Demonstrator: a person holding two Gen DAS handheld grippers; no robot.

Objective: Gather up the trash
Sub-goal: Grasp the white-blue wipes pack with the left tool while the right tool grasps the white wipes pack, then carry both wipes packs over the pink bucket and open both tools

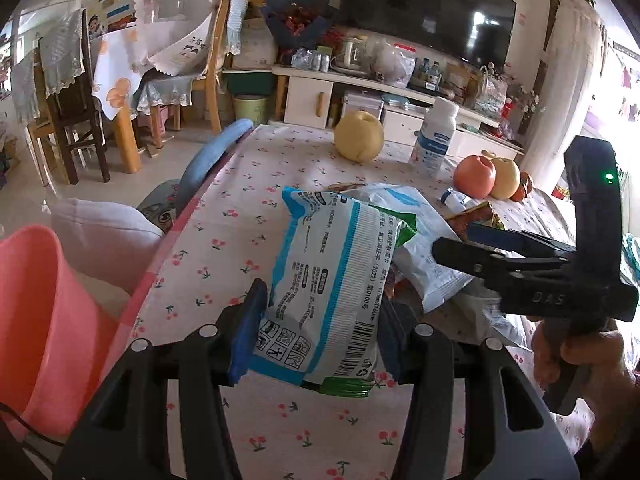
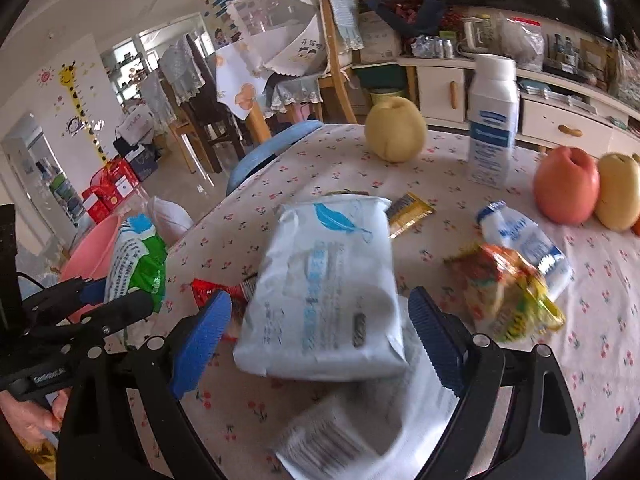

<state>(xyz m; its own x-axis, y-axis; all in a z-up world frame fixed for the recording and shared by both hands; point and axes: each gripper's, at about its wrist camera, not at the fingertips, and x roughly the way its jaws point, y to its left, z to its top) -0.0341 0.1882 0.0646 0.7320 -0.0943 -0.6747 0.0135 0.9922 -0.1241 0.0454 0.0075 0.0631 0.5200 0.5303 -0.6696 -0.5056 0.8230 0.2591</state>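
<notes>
My left gripper [image 1: 320, 332] is shut on a blue, white and green wet-wipe packet [image 1: 332, 280] and holds it above the cherry-print tablecloth [image 1: 240, 184]; the same packet shows at the left of the right wrist view [image 2: 136, 260]. My right gripper [image 2: 320, 328] is open, its blue pads either side of a white packet with a blue feather [image 2: 328, 280] lying on the table. A pink bucket [image 1: 40, 320] stands left of the table. More wrappers lie around: a red one [image 2: 208, 288], a colourful crumpled one [image 2: 508, 292], a gold one [image 2: 408, 208], a white and blue one [image 2: 520, 236].
A yellow pear [image 2: 396, 128], a white bottle [image 2: 492, 120], a red apple [image 2: 568, 184] and another yellow fruit [image 2: 618, 196] stand at the back of the table. A blue chair back [image 1: 216, 156] is at the table's left edge. A TV cabinet [image 1: 360, 80] is behind.
</notes>
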